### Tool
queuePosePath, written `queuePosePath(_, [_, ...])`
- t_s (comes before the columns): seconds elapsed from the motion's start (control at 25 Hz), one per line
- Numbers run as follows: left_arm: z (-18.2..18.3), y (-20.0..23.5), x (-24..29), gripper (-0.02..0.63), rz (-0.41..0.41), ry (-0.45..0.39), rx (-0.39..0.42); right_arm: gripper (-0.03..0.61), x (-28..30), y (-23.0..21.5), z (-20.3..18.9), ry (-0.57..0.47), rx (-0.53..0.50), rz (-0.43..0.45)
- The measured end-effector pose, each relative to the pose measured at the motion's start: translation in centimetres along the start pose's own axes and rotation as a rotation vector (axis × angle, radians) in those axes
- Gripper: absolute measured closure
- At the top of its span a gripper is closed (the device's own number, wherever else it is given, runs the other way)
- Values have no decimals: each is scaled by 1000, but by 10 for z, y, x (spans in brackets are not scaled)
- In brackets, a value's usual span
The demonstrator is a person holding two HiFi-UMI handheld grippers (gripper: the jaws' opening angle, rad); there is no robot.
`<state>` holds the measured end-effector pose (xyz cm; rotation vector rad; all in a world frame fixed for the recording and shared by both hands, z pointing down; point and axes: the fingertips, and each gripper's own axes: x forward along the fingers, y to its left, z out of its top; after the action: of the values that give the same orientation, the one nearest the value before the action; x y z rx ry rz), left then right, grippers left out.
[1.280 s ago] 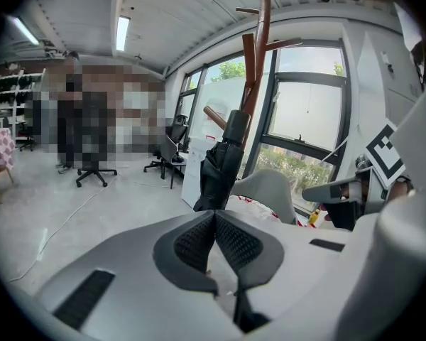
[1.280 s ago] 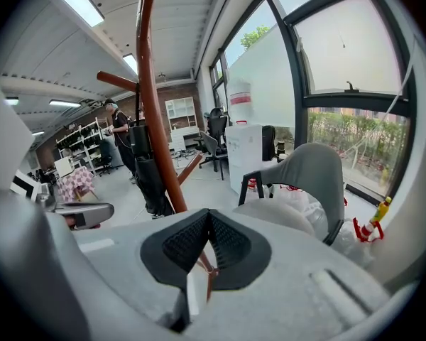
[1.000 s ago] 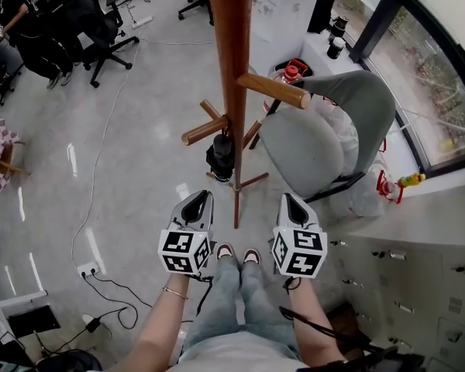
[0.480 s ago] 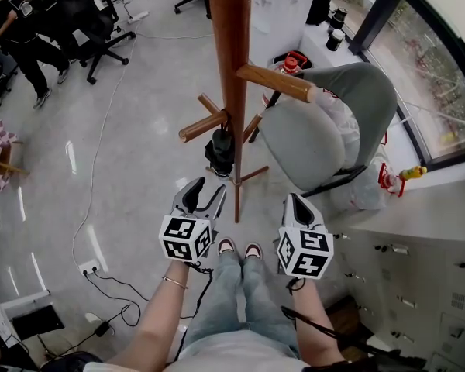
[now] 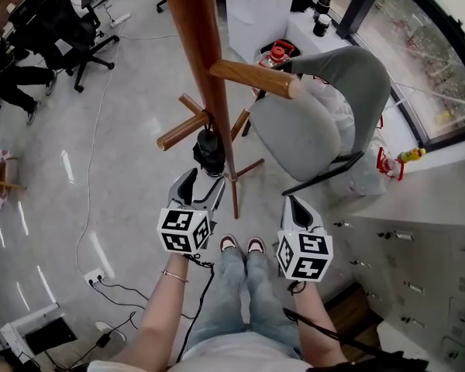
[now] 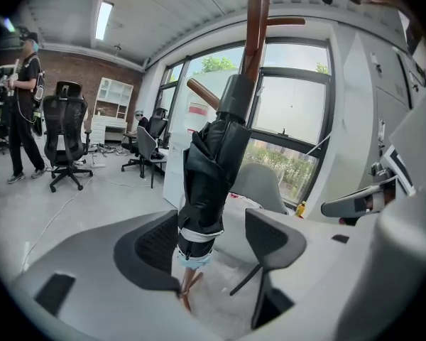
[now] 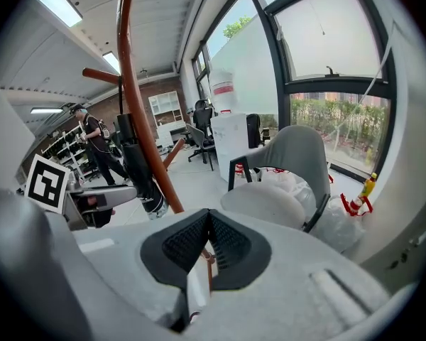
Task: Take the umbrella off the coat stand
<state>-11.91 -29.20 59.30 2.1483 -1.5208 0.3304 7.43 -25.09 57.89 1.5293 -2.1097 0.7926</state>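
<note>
A black folded umbrella hangs from a low peg of the wooden coat stand. My left gripper sits just short of it. Its jaws have just been opening and now stand open, pressing on nothing. In the left gripper view the umbrella hangs in line with the gap of the left gripper, its lower end level with the pads. My right gripper is shut and empty, to the right of the stand's foot. In its own view the right gripper has its pads together, with the umbrella off to the left.
A grey chair with white bags stands right of the stand, below a long peg. A drawer cabinet runs along the right. Office chairs and people are at the far left. Cables cross the floor, and my shoes are below.
The left jaws went from shut to wide open. Both grippers edged forward towards the stand, and the left one now sits closer to the umbrella.
</note>
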Motion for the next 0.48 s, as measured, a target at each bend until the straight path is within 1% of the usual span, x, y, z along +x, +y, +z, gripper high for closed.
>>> queuePosePath(0.36, [1, 6, 20, 324, -13, 17, 29, 574, -1, -6, -18, 25, 28, -24])
queuePosePath(0.48, [4, 7, 25, 321, -15, 4, 29, 574, 0, -9, -25, 36, 36, -33])
